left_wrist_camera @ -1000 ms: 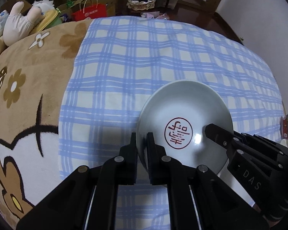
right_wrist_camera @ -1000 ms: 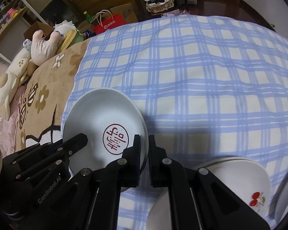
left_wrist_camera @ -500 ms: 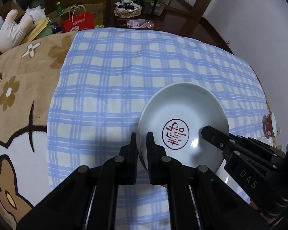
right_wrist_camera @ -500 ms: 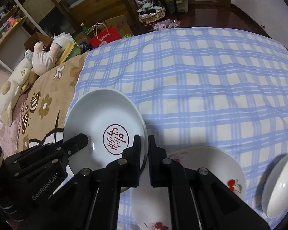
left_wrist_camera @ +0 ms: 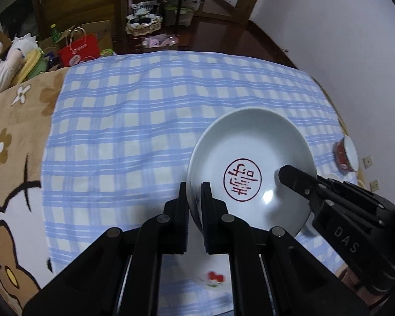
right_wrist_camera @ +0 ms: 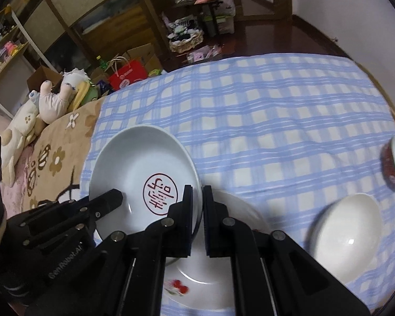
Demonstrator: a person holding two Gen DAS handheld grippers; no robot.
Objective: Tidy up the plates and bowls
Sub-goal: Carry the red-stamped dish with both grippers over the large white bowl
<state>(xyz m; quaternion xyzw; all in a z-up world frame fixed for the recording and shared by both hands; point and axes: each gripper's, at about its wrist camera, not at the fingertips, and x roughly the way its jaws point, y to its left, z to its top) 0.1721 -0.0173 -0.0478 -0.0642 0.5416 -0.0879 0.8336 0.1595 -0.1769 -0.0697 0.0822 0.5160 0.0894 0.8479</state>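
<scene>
— Red-stamped plate (right_wrist_camera: 144, 184)? Where from the jaws?
— Pinched at opposite rims: left gripper (left_wrist_camera: 194, 194) and right gripper (right_wrist_camera: 197, 197), both clamped narrow. Held above the cloth, partly over the cherry plate (right_wrist_camera: 202, 276) below and to the right; white bowl (right_wrist_camera: 347, 237) further right

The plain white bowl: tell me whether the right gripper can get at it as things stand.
Probably not yet: the right gripper is shut on the red-stamped plate, as is the left gripper. Nothing blocks the white bowl itself.
</scene>
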